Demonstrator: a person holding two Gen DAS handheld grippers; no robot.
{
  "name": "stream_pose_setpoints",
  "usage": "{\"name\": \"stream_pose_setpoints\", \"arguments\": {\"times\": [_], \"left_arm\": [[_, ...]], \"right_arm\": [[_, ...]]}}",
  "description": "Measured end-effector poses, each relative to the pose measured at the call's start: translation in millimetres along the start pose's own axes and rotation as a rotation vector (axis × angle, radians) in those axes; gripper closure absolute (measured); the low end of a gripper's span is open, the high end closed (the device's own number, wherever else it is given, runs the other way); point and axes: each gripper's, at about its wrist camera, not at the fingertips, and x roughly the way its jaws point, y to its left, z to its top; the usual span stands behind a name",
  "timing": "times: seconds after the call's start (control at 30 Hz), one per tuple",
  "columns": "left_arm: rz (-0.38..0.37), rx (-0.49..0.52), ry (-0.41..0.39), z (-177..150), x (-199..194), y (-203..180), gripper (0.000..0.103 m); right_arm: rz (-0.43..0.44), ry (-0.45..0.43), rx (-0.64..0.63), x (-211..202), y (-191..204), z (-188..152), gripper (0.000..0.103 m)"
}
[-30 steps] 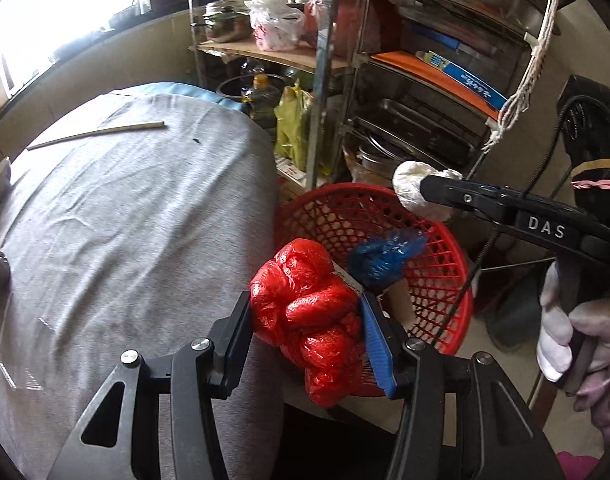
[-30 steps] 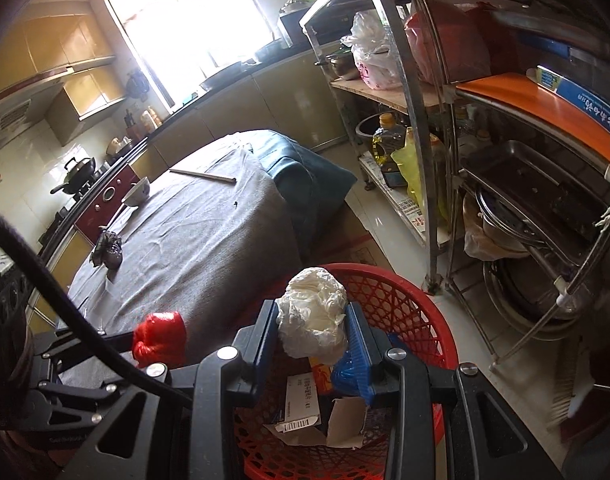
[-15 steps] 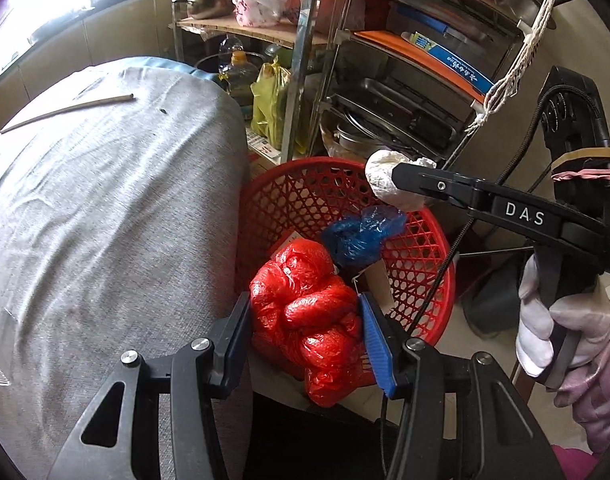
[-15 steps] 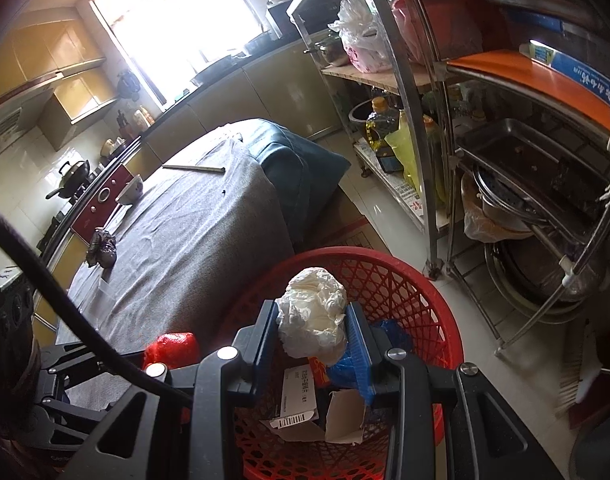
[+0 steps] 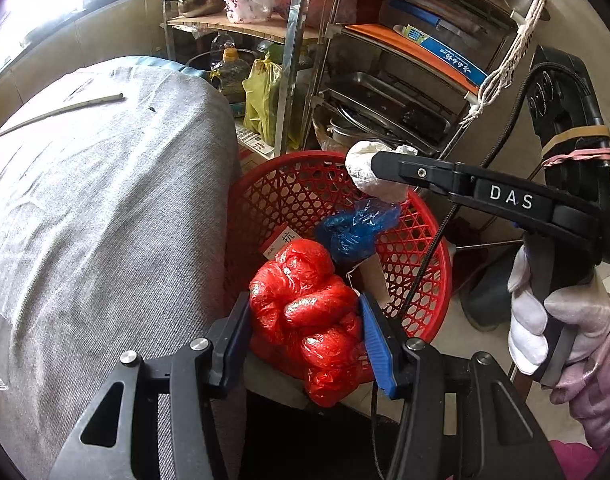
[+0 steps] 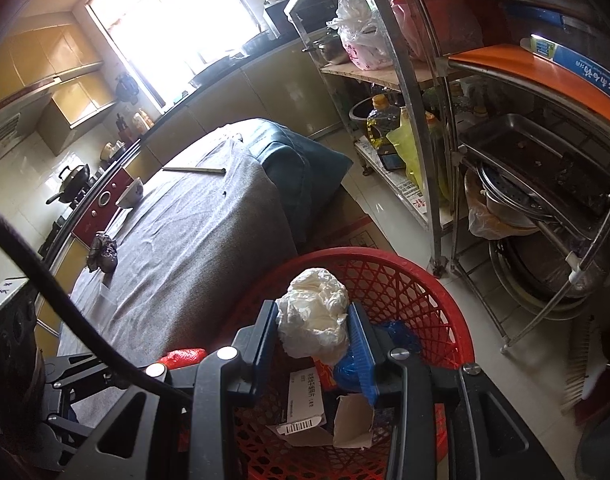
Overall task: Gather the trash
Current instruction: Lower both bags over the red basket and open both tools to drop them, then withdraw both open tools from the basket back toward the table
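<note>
Now both grippers carry trash above the red basket [image 5: 437,248].
Left gripper [image 5: 305,332] pinches a red bag [image 5: 309,312]; right gripper [image 6: 313,332] clamps white wad [image 6: 313,320], seemingly paper.

"DAS" on the right tongs [image 5: 389,168]; "抗" on a card [image 5: 283,240]

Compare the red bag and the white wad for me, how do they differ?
The red bag is glossy crumpled plastic in the left gripper; the white wad is matte and paler, in the right gripper. The red bag hangs at the basket's near rim; the white wad sits above its middle. The red bag looks bulkier. Both are clamped, not yet dropped.
</note>
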Motion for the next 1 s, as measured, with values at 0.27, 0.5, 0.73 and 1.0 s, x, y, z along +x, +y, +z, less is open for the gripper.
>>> {"name": "stream_pose_setpoints", "arguments": {"times": [0.27,0.5,0.73,1.0], "left_arm": [[-0.001,-0.002,0.002,-1,0,1,0.048],[-0.005,-0.003,-0.012,-1,-4,1,0.048],[0.001,-0.026,-0.018,-2,-6,5,0.048],[0.011,-0.069,-0.033,-7,-13,16,0.048]], "right_arm": [[-0.001,0.007,0.028,0,-3,2,0.063],[-0.004,0.011,0.059,0,-8,3,0.058],[0.0,-0.016,0.056,-5,-6,6,0.051],[0.001,-0.011,0.058,-5,-4,6,0.051]]}}
